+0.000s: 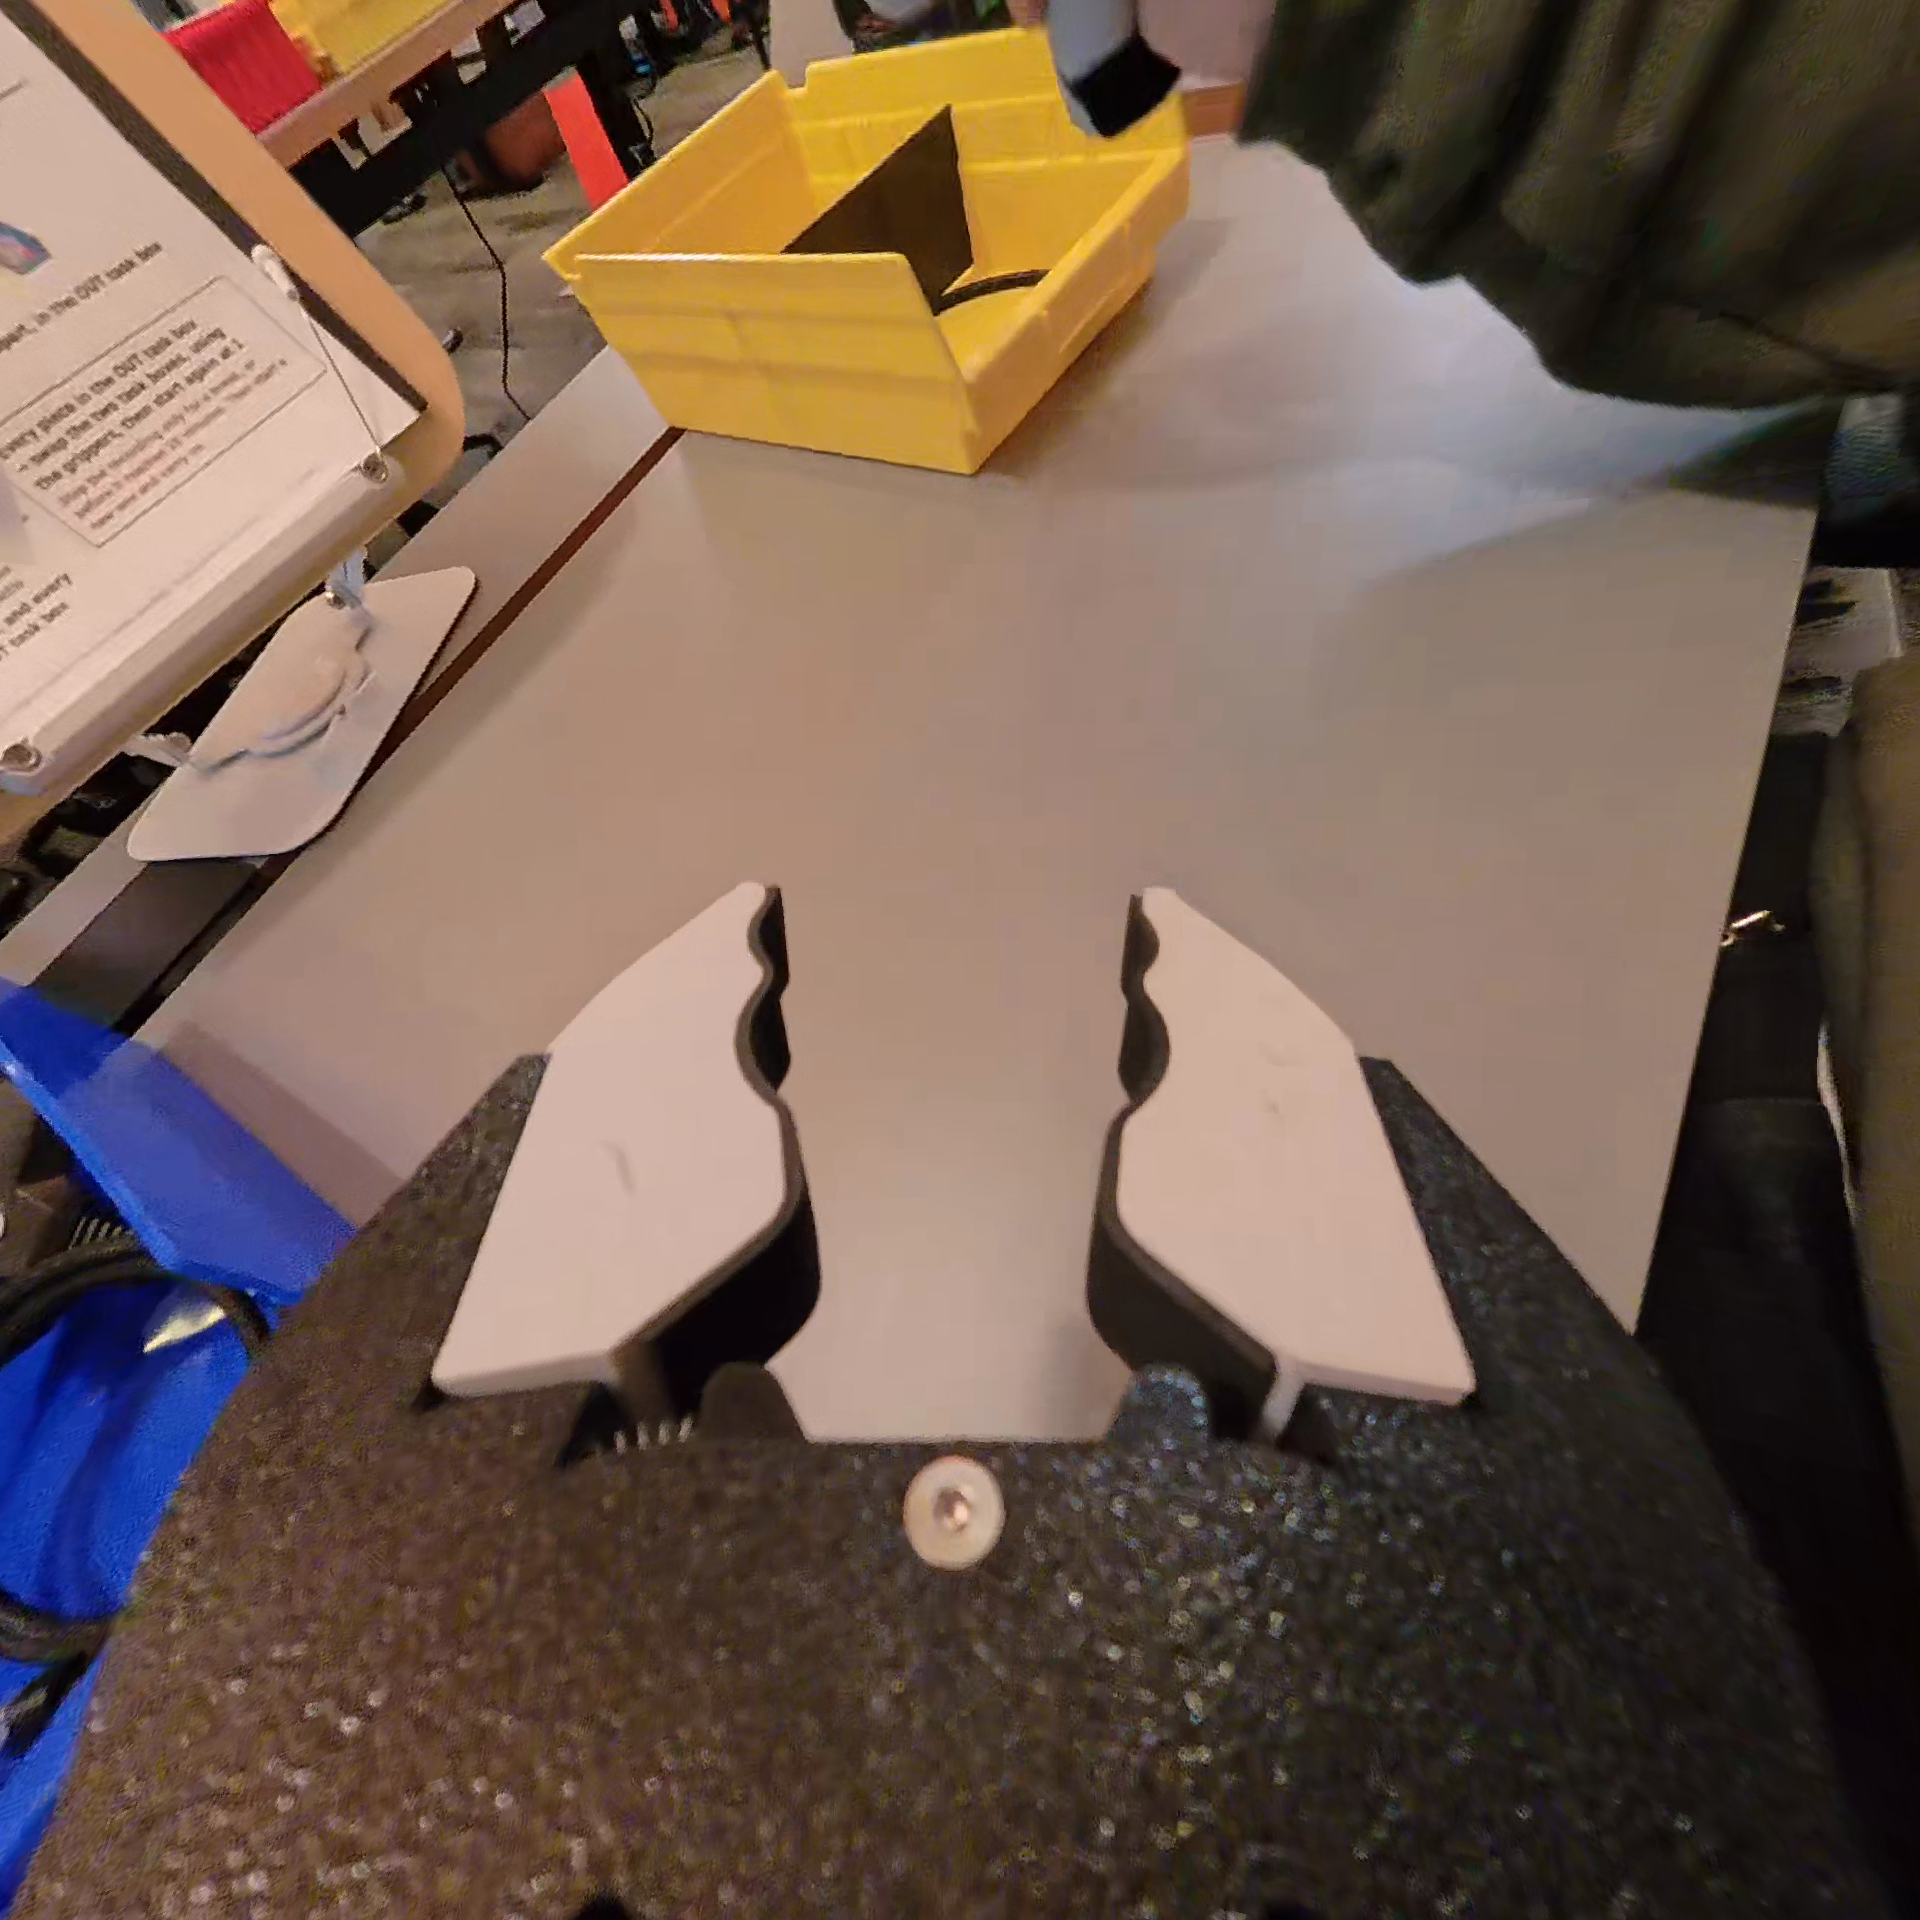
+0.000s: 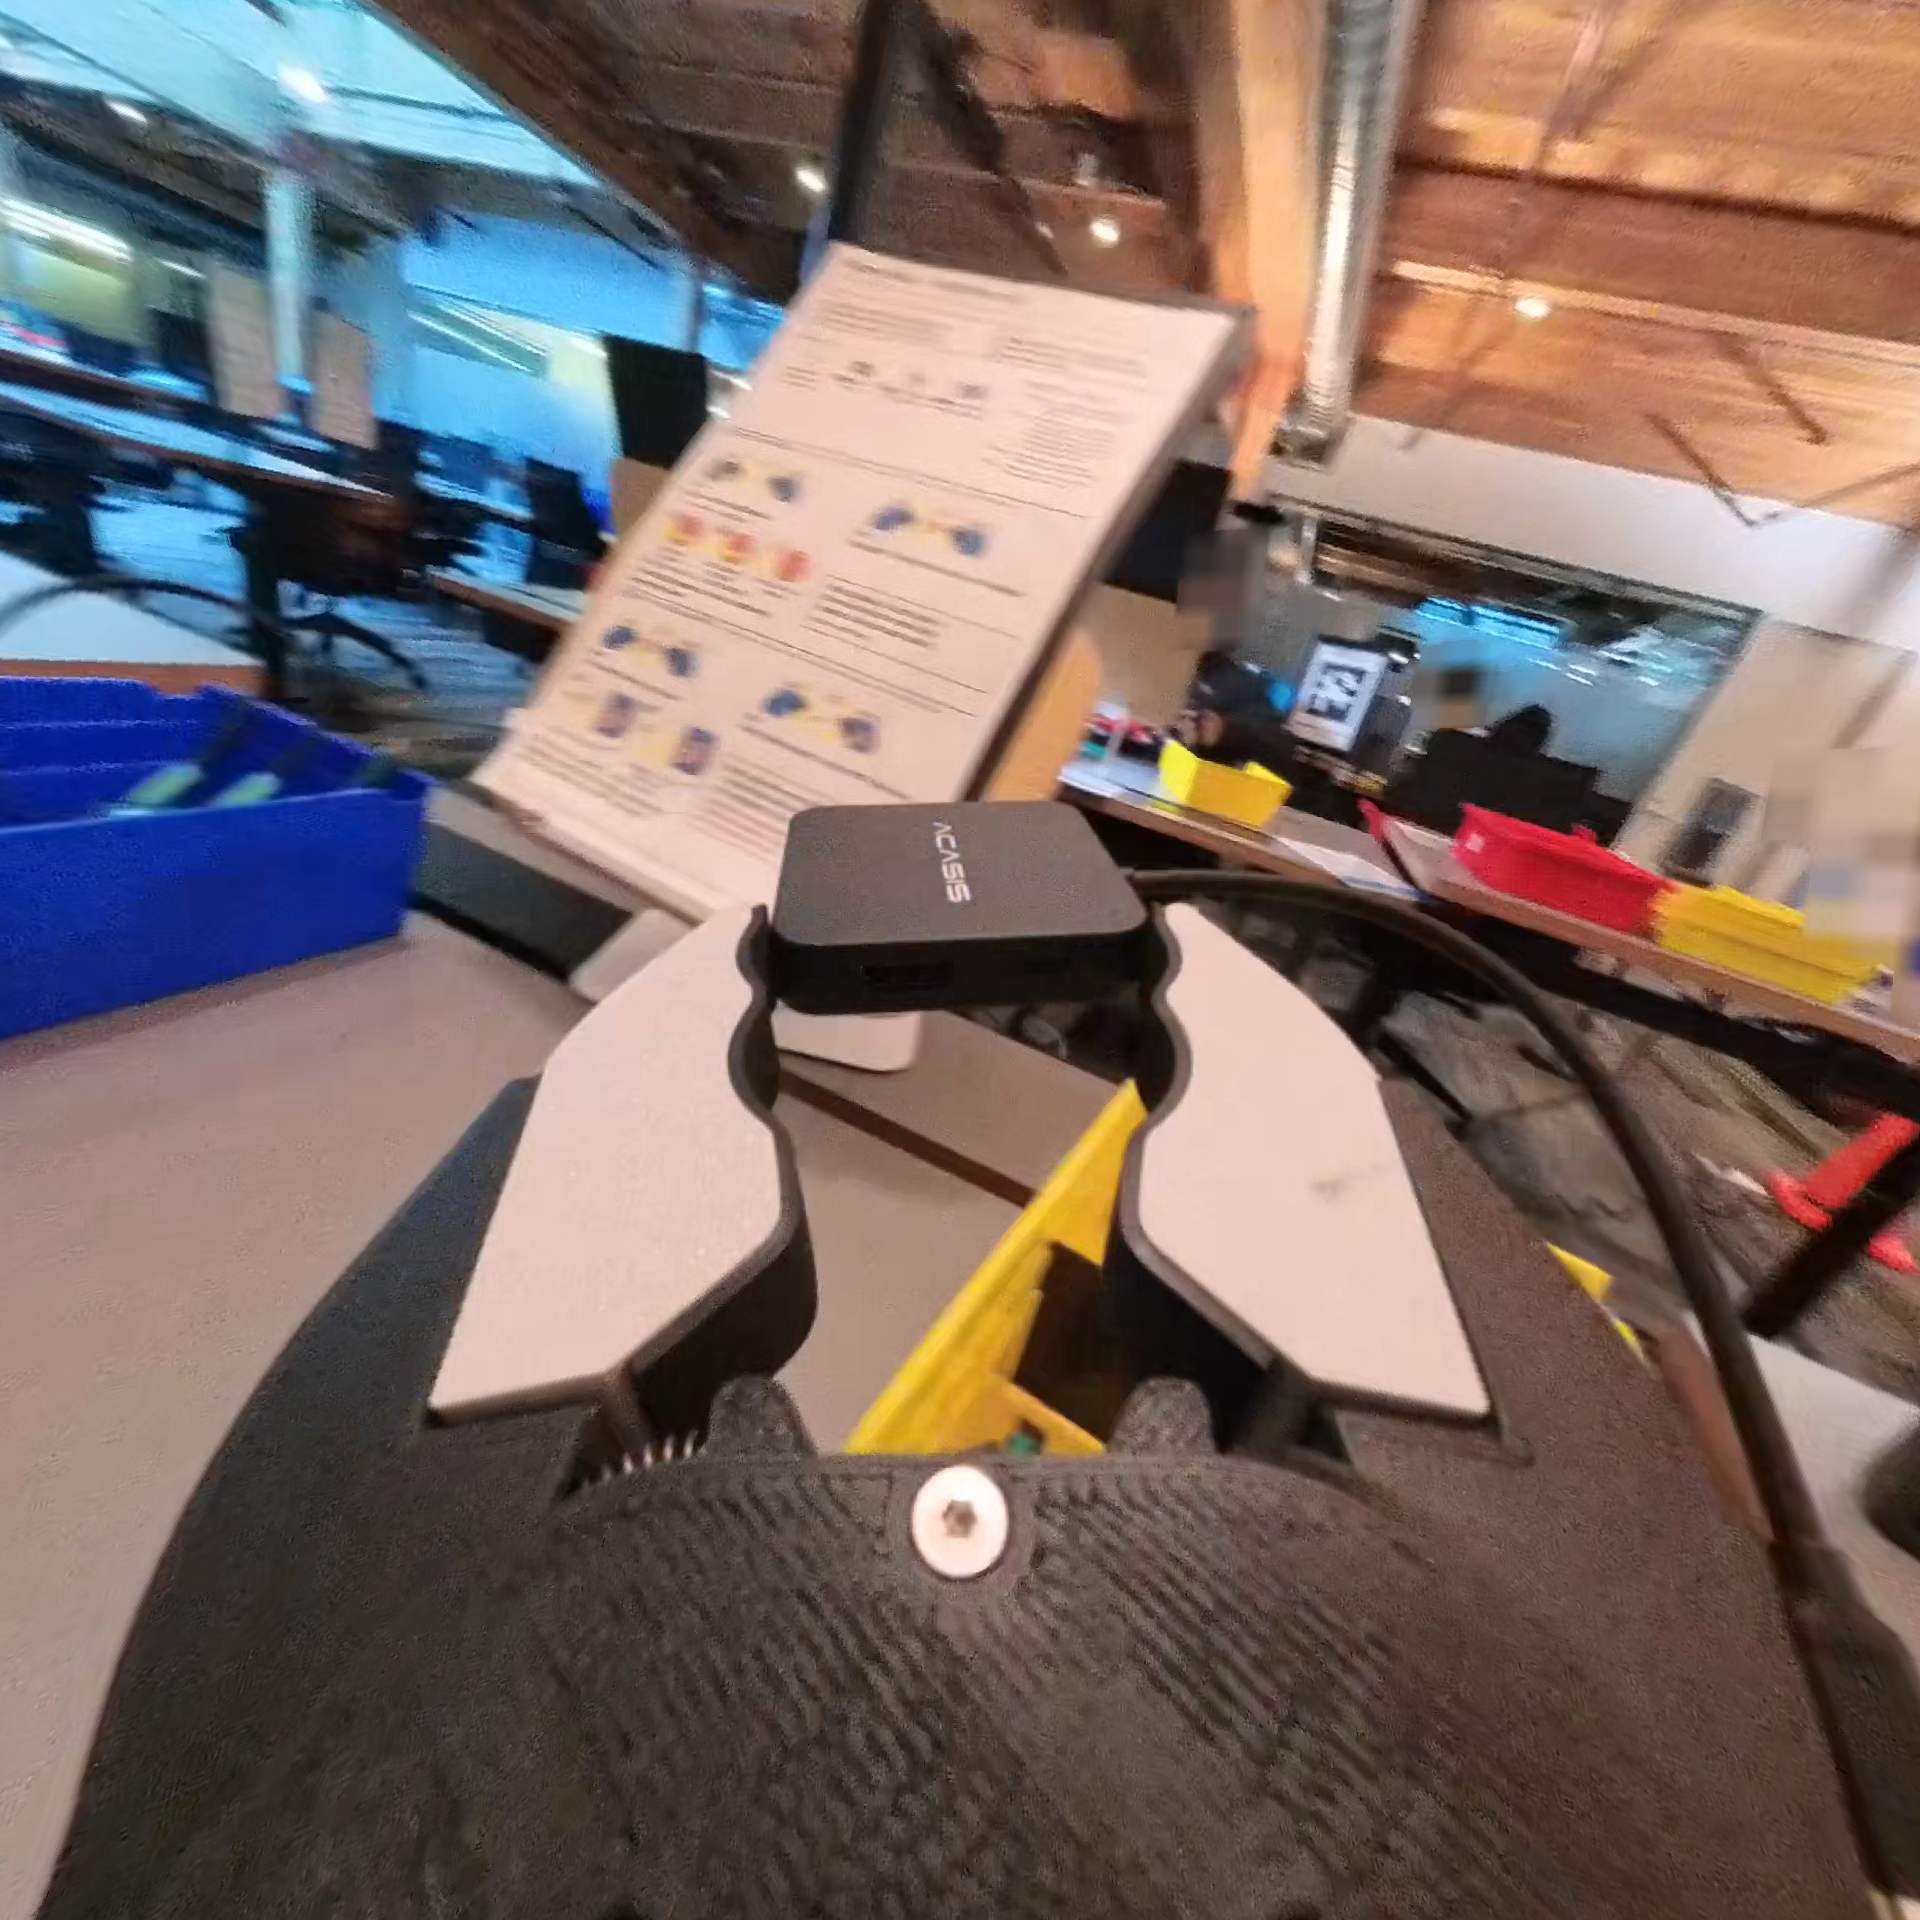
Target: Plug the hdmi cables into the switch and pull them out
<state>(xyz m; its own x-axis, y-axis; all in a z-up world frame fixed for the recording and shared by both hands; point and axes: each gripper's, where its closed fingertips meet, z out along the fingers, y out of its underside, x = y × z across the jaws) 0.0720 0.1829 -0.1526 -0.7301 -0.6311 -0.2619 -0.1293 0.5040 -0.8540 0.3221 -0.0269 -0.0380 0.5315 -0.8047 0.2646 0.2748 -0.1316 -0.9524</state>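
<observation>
Right claw (image 2: 956, 935) is clamped on the switch (image 2: 951, 899), held crosswise mid-frame, port facing the camera; left claw (image 1: 954, 914) hangs spread and empty over the worktop (image 1: 1143, 675).

Left gripper (image 1: 954, 904): showing pale grey scalloped fingers, speckled black body, silver screw.
Right gripper (image 2: 956, 920): matching build, ribbed black body.
Sleeve (image 1: 1621, 177): wearing olive green.

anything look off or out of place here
Nothing damaged or spilled. One oddity: the black switch is held in the air, clamped in the right tool, with a cable trailing loosely from it. The left tool is open and empty over the table.
</observation>
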